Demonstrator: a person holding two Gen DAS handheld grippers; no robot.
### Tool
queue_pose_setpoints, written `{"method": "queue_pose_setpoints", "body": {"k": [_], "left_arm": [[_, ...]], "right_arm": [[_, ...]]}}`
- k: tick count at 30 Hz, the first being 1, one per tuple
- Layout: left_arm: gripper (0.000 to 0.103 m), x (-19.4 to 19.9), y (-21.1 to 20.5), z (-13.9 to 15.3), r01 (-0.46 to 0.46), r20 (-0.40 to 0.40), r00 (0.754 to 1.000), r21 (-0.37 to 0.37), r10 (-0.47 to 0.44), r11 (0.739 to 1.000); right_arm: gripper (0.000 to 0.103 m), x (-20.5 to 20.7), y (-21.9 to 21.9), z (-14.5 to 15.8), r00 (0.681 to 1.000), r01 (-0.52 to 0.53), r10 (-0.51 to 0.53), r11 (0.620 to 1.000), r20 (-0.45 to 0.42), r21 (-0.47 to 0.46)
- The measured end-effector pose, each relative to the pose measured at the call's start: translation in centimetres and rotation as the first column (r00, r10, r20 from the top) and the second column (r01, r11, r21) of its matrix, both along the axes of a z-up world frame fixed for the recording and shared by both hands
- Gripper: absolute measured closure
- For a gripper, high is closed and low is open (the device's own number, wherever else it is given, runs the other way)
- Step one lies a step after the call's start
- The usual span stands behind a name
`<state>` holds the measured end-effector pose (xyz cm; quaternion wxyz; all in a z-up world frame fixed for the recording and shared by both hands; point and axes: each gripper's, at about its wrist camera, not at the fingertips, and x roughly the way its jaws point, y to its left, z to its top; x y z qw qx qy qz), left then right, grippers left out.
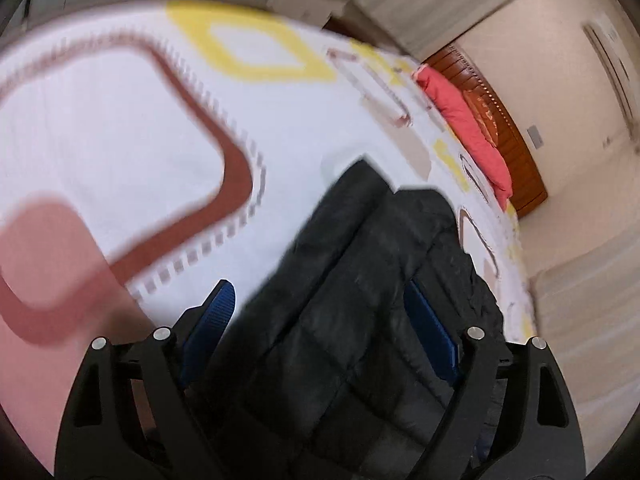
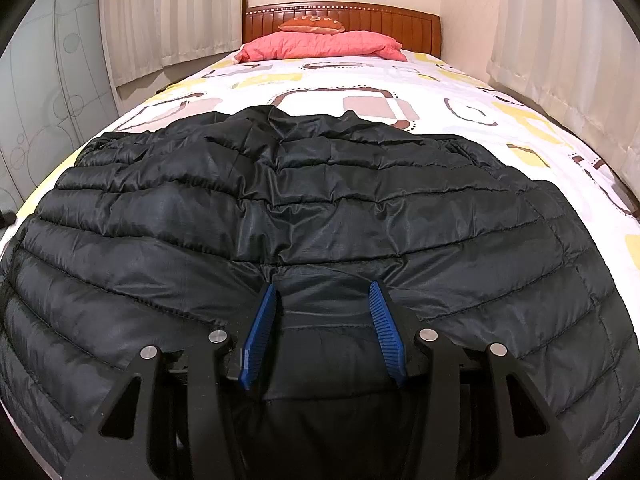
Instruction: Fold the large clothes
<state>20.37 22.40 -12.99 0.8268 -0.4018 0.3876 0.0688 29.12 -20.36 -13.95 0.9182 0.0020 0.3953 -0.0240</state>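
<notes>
A black quilted jacket (image 2: pixel 320 200) lies spread across the bed (image 2: pixel 460 92), filling the lower and middle part of the right wrist view from edge to edge. Its collar end points toward the top of the frame and its hem lies at the bottom.

The right gripper (image 2: pixel 322 300) sits at bottom centre on the hem. Its blue pads (image 2: pixel 260 332) stand apart, with a low ridge of jacket fabric between them; they press against the cloth on either side without closing on it.

In the left wrist view, which is blurred, the jacket (image 1: pixel 360 280) runs from the bottom centre up toward the middle of the frame, narrowing to a folded corner. The left gripper (image 1: pixel 324 304) straddles it with jaws wide apart, one blue pad (image 1: pixel 212 312) on the left side of the cloth and the other on the right, partly behind it. Whether the pads touch the fabric cannot be told.

The bed sheet (image 1: pixel 120 140) is white with brown and yellow shapes. A pink pillow (image 2: pixel 320 46) lies at the far end against a brown headboard (image 2: pixel 340 16), with an orange cushion (image 2: pixel 312 24) above it. Curtains (image 2: pixel 168 12) hang at both sides.
</notes>
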Motion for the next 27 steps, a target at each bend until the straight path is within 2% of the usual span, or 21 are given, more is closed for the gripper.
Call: {"method": "queue_pose_setpoints", "body": {"k": [2,7,12,15,17,19,21,22,24,27], "left_arm": [[0.017,-0.4,0.1,-1.3,-0.008,-0.021,1.0,-0.035,0.007,0.999],[0.01,-0.2,0.4,-2.0,0.026,0.0,1.0,-0.086,-0.026,0.996],[0.008,-0.5,-0.1,-2.2,0.108,0.016,0.994,-0.151,-0.107,0.983],[0.008,-1.2,-0.1,-2.5,0.112,0.018,0.994,-0.108,-0.111,0.988],[0.008,-0.7,-0.1,-3.0,0.101,0.011,0.995,-0.117,-0.101,0.988],[0.009,-0.3,-0.9,-2.5,0.118,0.012,0.993,-0.092,-0.117,0.989],[0.033,0.1,-1.7,-2.4,0.138,0.009,0.99,-0.094,-0.138,0.986],[0.036,0.1,-2.0,-2.4,0.14,0.004,0.99,-0.093,-0.14,0.986],[0.052,-0.2,-2.1,-2.5,0.137,0.015,0.991,-0.091,-0.137,0.986],[0.061,-0.6,-2.2,-2.5,0.11,0.026,0.994,-0.095,-0.108,0.989]], "right_arm": [[0.054,-0.1,0.2,-0.1,1.0,0.0,0.0,1.0,0.001,0.004],[0.054,-0.1,0.3,-0.2,1.0,-0.001,0.001,1.0,0.003,0.01],[0.054,-0.1,0.2,-0.3,1.0,-0.001,0.001,1.0,0.005,0.015],[0.054,-0.1,0.0,-0.1,1.0,-0.002,0.002,1.0,0.004,0.019],[0.054,0.0,0.0,-0.1,1.0,-0.002,0.002,1.0,0.005,0.018],[0.054,0.0,0.0,-0.1,1.0,-0.001,0.001,1.0,0.006,0.018],[0.054,-0.1,-0.1,-0.2,1.0,-0.001,0.001,1.0,0.006,0.02],[0.054,-0.1,0.0,-0.2,1.0,-0.001,0.001,1.0,0.006,0.022],[0.054,0.0,0.2,-0.2,1.0,-0.002,0.002,1.0,0.007,0.02],[0.054,0.1,0.1,-0.2,1.0,-0.002,0.002,1.0,0.01,0.013]]}}
